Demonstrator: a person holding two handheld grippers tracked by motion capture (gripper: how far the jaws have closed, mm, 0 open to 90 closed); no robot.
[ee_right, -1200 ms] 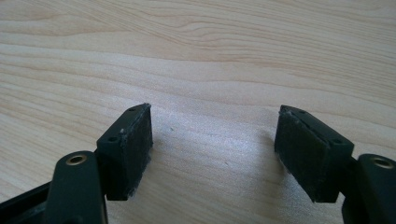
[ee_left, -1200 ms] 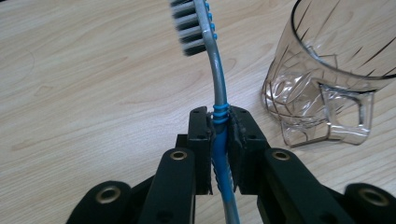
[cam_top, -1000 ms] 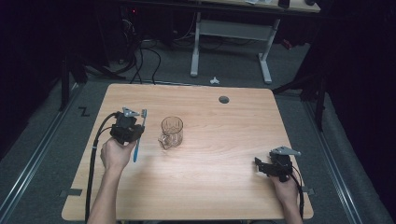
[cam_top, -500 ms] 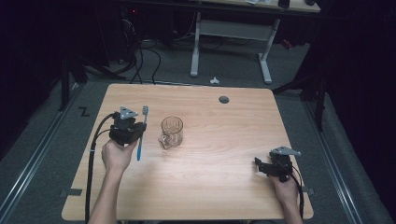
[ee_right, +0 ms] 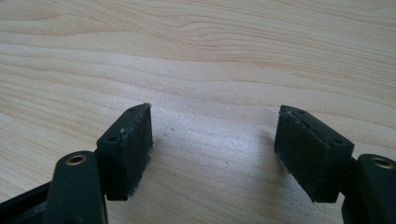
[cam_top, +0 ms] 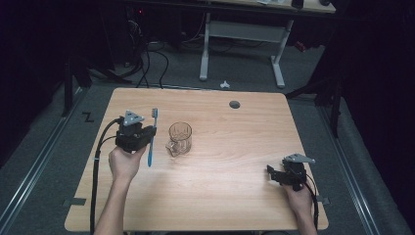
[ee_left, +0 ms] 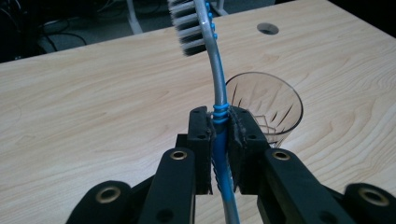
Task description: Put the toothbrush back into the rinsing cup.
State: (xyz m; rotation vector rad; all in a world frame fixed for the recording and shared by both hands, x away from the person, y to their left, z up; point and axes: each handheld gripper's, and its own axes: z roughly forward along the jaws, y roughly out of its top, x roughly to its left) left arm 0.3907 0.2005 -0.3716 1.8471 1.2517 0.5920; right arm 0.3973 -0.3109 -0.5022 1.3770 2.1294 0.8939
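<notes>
The left gripper (cam_top: 147, 133) is clamped on a toothbrush (cam_top: 152, 136) at mid-handle, bristles up, lifted off the table (cam_top: 235, 196). Just to its right stands a glass (cam_top: 179, 138). Likely step: carrying the brush to the glass; next, tip its handle over the rim. The right gripper (cam_top: 275, 175) rests spread and empty, well apart.

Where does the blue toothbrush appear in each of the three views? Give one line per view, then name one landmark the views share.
High view: the toothbrush is left of centre, held in the left tongs, bristles towards the far edge.
Left gripper view: it rises up the centre, clamped between the jaws, bristles at the top.
Right gripper view: bare wooden table between the open right tongs.
Shared landmark: the glass mug, beside the toothbrush.
</notes>
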